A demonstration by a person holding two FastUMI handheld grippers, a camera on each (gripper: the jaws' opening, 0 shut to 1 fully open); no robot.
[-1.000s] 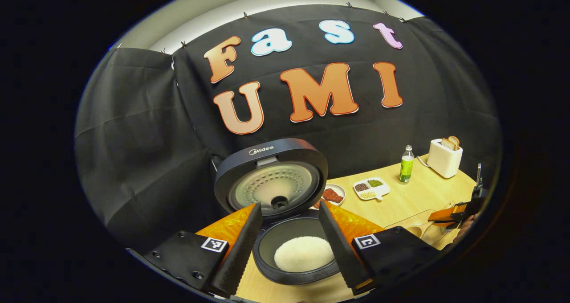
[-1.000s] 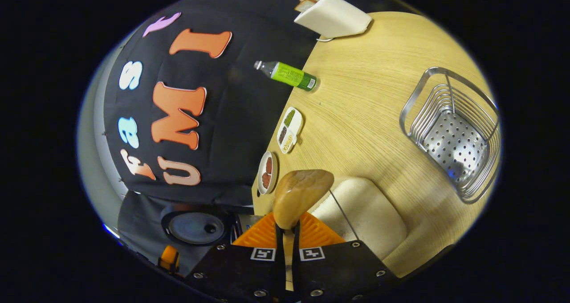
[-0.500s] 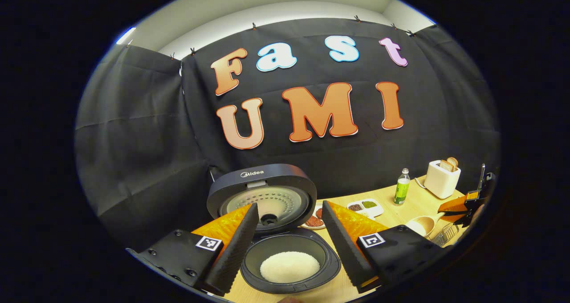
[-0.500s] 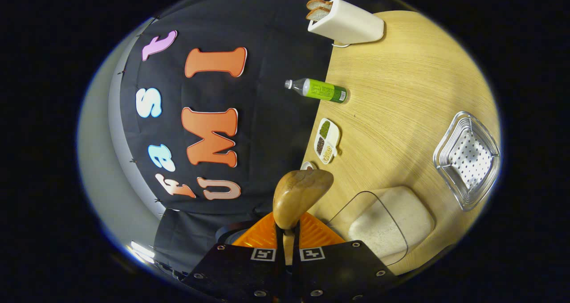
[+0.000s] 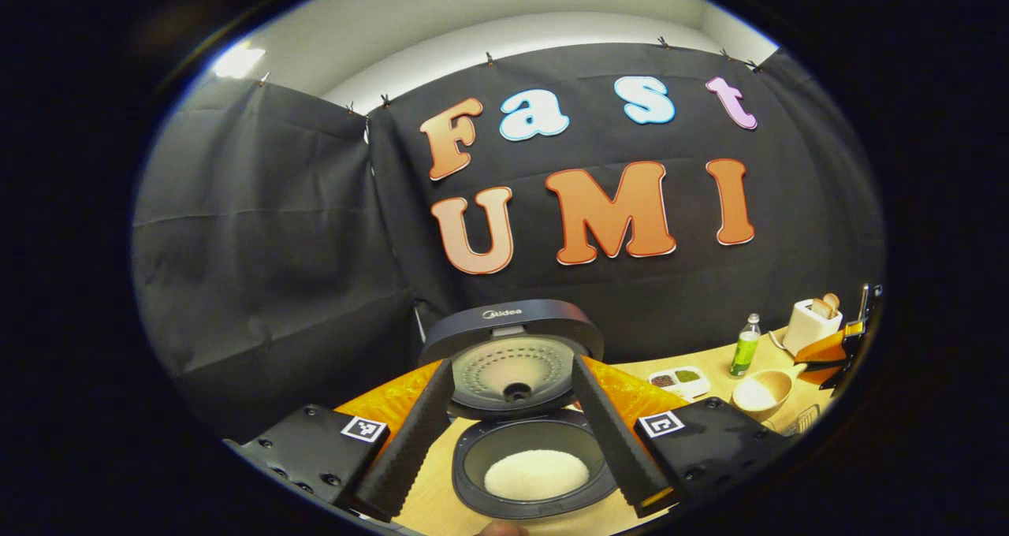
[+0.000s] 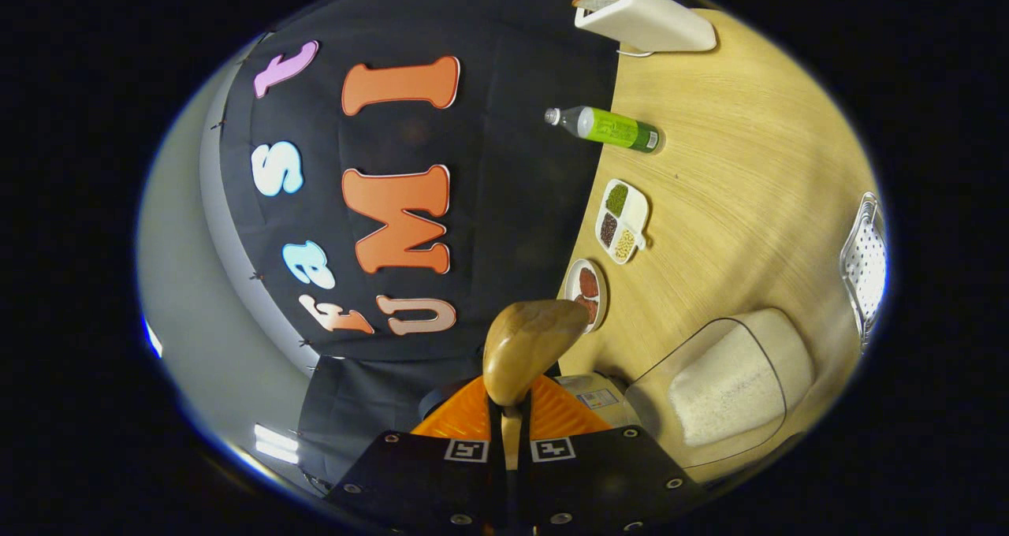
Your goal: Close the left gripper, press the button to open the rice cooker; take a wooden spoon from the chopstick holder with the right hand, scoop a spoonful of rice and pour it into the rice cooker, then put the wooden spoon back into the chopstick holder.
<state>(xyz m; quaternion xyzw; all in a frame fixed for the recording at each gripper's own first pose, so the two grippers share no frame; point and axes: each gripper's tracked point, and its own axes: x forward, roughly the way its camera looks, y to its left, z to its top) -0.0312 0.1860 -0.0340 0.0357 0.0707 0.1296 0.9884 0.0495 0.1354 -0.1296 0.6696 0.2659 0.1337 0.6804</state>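
The left tongs [image 5: 512, 453] stand wide open, holding nothing, their two fingers flanking the rice cooker [image 5: 532, 473] just ahead on the desk [image 5: 709, 366]. The cooker's lid [image 5: 512, 347] is raised upright at the back, its perforated inner plate facing the camera, and a low white mound of rice [image 5: 536, 474] lies in the dark inner pot.

The right tongs [image 6: 511, 410] are closed on the handle of the wooden spoon [image 6: 532, 347], whose smooth, light brown bowl juts forward from between the fingers. In the left gripper view the right tongs [image 5: 839, 355] are seen at the far right with the spoon's bowl [image 5: 761, 394] turned up and white rice in it, well apart from the cooker.

Around them on the desk: a clear container of rice [image 6: 729, 382] just beside the spoon, a round plate [image 6: 586, 284] with something reddish on it, a white divided dish [image 6: 623, 221] of green, dark and pale grains, a green-labelled bottle [image 6: 607, 128], and a white toaster [image 6: 642, 20] with bread slices in it. The metal chopstick holder [image 6: 863, 264], perforated, sits at the far edge of the right gripper view.
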